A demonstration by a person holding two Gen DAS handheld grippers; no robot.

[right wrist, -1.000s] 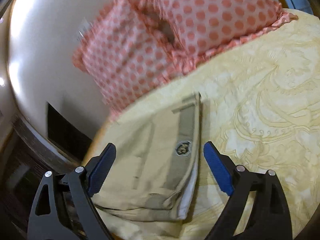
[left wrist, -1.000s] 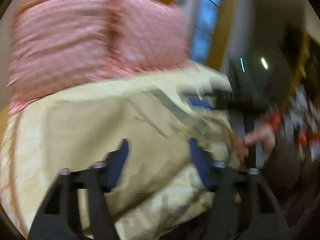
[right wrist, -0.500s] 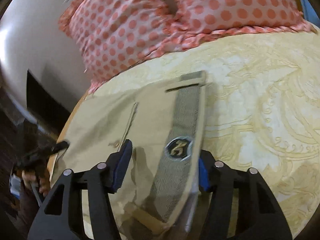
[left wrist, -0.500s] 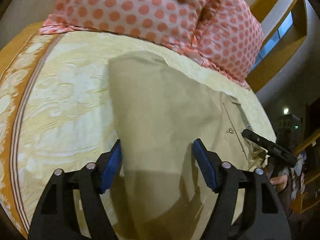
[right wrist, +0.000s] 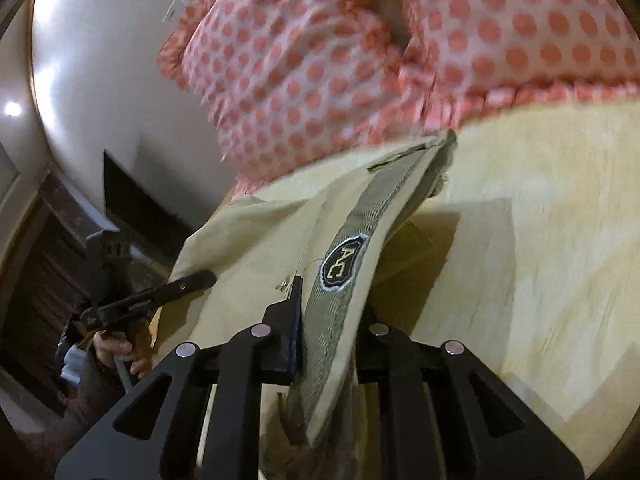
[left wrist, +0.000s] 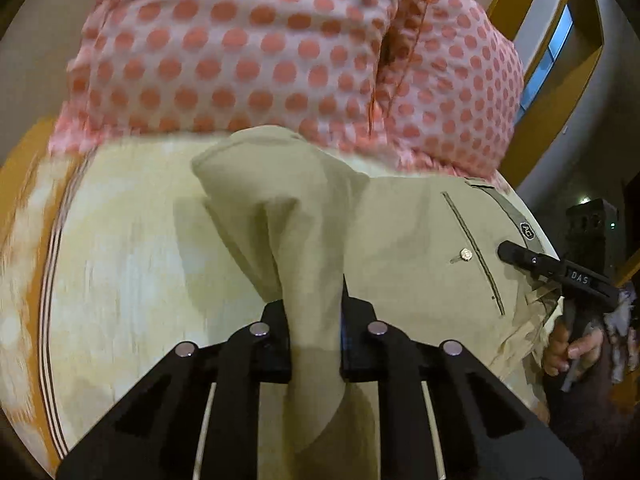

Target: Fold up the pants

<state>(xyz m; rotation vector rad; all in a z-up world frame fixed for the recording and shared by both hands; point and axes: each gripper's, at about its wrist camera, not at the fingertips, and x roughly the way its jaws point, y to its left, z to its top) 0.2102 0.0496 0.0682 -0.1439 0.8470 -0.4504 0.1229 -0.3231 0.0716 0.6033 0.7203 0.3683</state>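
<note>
Khaki pants point(left wrist: 420, 248) are lying on the pale yellow bedspread point(left wrist: 132, 248), just in front of 2 pink polka-dot pillows point(left wrist: 256, 48). Left gripper point(left wrist: 314, 340) is pinching a raised fold of the legs between its fingers, while the right gripper point(right wrist: 328, 336) is clamping the grey waistband point(right wrist: 360, 240) beside its badge.

Pants point(left wrist: 420, 240) fabric hides the left gripper point(left wrist: 314, 320) pads; pillow point(right wrist: 320, 60) blurred.
</note>
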